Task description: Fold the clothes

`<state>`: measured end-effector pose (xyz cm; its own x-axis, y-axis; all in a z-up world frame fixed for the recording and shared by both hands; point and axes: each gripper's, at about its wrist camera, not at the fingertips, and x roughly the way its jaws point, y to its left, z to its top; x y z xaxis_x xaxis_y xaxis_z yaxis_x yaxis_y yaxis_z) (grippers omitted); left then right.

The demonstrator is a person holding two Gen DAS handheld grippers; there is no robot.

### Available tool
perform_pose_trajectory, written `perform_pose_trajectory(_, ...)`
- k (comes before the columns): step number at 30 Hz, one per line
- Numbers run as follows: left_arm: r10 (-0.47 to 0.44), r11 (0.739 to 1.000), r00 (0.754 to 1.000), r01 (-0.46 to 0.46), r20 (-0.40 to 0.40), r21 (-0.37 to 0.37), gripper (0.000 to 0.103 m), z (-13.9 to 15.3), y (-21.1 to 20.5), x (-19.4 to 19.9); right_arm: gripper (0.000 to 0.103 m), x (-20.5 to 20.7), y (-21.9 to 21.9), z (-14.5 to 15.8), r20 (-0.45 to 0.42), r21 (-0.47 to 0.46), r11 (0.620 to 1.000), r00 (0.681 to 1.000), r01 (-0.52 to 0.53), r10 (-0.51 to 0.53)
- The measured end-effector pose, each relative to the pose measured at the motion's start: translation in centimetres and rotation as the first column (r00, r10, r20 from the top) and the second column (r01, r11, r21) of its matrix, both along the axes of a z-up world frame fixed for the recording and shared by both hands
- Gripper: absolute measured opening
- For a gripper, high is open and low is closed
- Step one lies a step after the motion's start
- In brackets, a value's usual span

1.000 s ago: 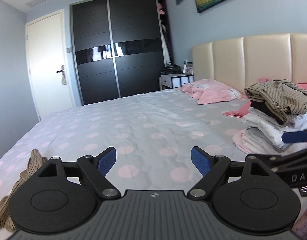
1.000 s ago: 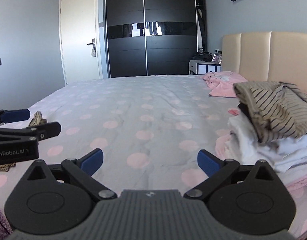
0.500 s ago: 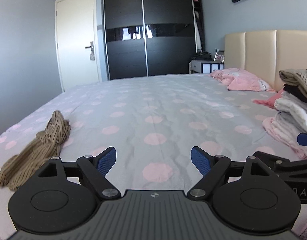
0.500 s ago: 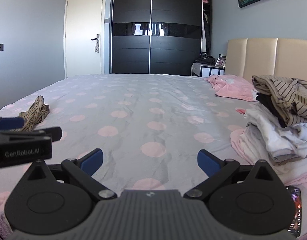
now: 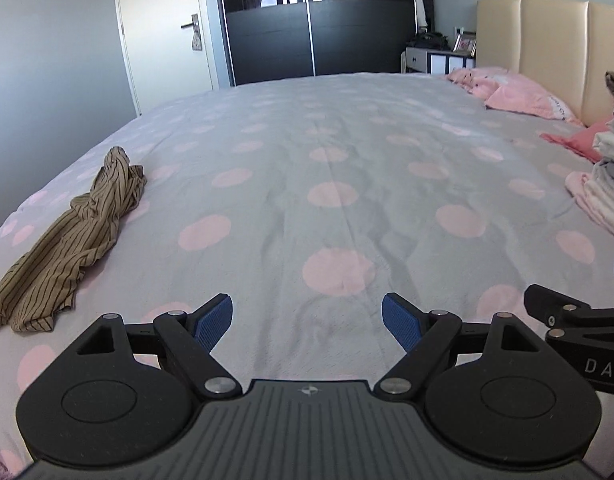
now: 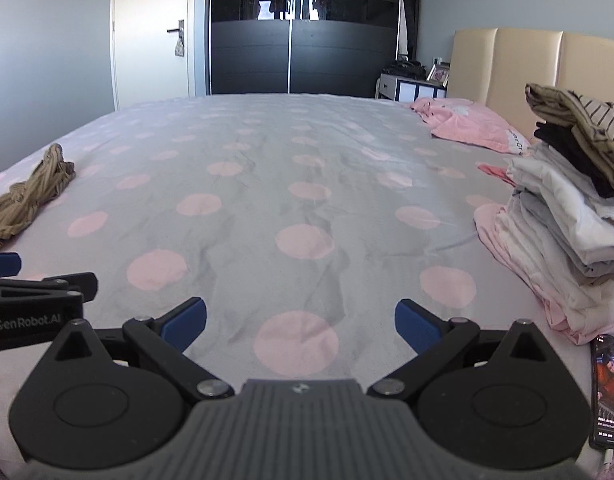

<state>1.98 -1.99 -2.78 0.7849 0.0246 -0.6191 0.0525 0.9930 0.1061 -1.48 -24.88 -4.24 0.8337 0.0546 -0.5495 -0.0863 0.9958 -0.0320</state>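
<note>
- Bed [image 5: 347, 160]: grey sheet with pink dots, big soft surface, mostly bare in the middle. It gives under pressure, so expect the cloth to sink a bit when you press down on it.
- Folded pile [image 6: 559, 220]: stack of done clothes on the right side of the bed, near the headboard. It looks loosely stacked, top pieces hanging over, so likely to slump if you bump it.
- Striped garment [image 5: 67, 240]: crumpled brown striped piece lying in a long twisted rope at the left edge of the bed, well apart from both grippers. Looks thin, light, limp, no stiffness; it probably drags and unrolls when lifted. Take hold at the near end or a hem edge, not the twisted middle, and pinch a fold of cloth only, not the sheet under it.
- Phone [image 6: 609, 392]: lies on the bed just beside the pile; hard and fragile, so keep off it.
- Left gripper [image 5: 307, 322]: jaws wide apart, nothing between them.
- Right gripper [image 6: 300, 322]: jaws wide apart too, empty, over bare sheet.
</note>
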Motion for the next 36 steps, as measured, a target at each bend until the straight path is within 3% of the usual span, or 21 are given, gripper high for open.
perform_pose_trajectory(14, 0.031, 0.999, 0.997, -0.031, -0.075, -0.004, 0.082, -1.4, 0.3, 1.4, 0.101, 1.7, 0.2, -0.6, -0.022, 0.005, 1.0, 0.999, -0.029, 0.029)
perform_pose_trajectory(36, 0.004, 1.0, 0.999, -0.003, -0.053, 0.02, 0.082, -0.6, -0.7, 0.4, 0.101, 0.4, -0.5, 0.4, 0.008, 0.058, 0.997, 0.999, -0.053, 0.053)
